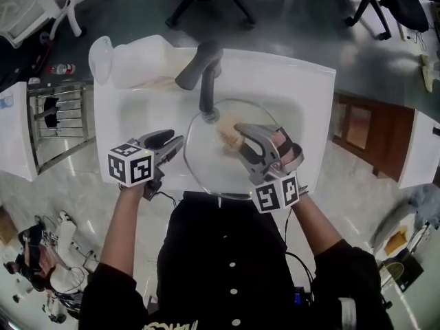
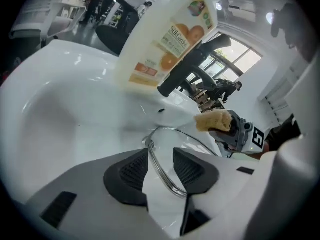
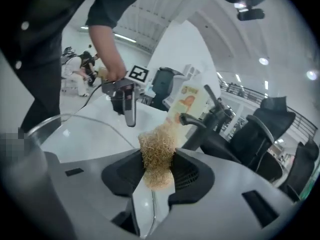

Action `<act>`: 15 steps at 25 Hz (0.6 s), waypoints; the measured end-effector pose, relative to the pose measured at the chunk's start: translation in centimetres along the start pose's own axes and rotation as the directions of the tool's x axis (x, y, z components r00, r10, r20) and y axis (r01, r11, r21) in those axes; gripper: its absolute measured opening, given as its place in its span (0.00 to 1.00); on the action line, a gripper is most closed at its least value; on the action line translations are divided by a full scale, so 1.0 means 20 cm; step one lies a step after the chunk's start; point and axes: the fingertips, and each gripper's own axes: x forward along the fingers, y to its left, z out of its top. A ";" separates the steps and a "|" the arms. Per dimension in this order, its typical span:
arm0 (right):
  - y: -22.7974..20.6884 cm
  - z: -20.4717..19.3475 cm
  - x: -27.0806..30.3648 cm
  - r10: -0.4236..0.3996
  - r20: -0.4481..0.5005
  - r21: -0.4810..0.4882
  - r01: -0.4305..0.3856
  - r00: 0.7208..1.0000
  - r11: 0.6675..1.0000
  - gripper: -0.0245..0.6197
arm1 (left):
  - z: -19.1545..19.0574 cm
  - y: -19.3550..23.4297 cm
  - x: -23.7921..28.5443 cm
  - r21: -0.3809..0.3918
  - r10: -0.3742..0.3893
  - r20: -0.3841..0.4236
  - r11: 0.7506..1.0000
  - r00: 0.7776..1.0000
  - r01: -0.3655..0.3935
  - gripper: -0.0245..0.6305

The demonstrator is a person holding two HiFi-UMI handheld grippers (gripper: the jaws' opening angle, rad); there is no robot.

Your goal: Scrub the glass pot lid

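two left gripper (image 2: 161, 172) jaws straddle the lid (image 2: 153, 151) rim.

Bottle (image 2: 167, 34) label in the left gripper view: small print too fine to read, upper end lost at the frame's edge. Head view now, and the glass lid (image 1: 206, 160) loses its near-right rim behind the right gripper (image 1: 237, 135). The scrubber (image 1: 225, 141) there is just a pale blur.

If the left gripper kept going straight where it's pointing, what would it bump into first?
The glass pot lid: its rim runs between the open fingers of the left gripper, so contact would likely come almost at once.
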 end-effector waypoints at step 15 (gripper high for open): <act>0.30 -0.28 0.34 0.134 -0.128 -0.589 -0.184 0.983 0.787 0.28 | -0.27 0.02 0.26 -0.204 -0.170 -0.318 0.973 0.933 0.108 0.40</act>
